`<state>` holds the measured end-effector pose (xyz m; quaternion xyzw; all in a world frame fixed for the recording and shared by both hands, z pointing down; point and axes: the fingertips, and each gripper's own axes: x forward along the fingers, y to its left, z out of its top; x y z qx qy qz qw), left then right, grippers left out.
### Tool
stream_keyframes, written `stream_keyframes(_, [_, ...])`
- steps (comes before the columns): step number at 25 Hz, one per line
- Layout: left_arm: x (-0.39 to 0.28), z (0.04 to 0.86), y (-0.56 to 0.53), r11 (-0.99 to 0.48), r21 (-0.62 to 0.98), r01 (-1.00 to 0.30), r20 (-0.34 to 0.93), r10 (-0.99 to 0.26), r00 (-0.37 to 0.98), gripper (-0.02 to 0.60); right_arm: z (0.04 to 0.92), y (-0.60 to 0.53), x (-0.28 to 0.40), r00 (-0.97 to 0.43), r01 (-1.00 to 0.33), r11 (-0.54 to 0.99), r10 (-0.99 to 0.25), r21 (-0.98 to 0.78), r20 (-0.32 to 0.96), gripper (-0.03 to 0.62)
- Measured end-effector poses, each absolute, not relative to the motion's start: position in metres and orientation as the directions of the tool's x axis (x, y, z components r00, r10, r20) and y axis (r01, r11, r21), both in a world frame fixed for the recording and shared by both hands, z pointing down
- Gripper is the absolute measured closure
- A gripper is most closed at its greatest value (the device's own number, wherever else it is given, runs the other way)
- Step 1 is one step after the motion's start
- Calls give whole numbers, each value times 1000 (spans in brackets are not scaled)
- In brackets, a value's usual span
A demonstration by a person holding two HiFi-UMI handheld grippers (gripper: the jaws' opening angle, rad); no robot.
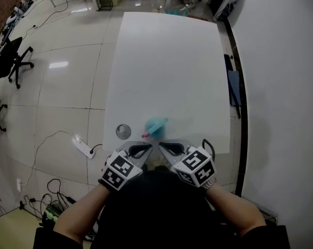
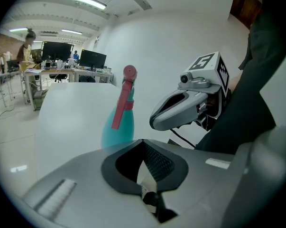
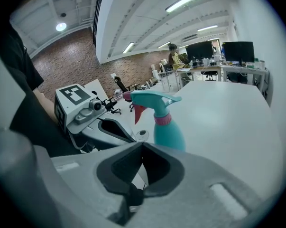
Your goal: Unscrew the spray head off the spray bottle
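as it stands, teal bottle [image 3: 170, 136], pink collar [image 3: 162, 119]

Left gripper [image 1: 145, 150]: fingers closed together with nothing between them; tilted downward, pointing far and to the right.
Right gripper [image 1: 166, 148]: fingers closed together, empty; tilted downward, pointing far and to the left.
Spacing: the two tips sit near each other, not touching, forming a V.
Left forearm [image 1: 79, 215]: bare, reaching in from the near left.
Right forearm [image 1: 235, 207]: bare, reaching in from the near right.
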<state>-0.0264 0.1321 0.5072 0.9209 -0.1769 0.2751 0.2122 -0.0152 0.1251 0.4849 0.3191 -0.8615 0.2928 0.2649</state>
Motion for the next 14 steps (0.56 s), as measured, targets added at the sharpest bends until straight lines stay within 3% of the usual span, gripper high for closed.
stream_keyframes(14, [-18,508,141,-812,286,-509,598,-264,757,566,485,134,-12,-690,-660,666,-352,-349,632,602])
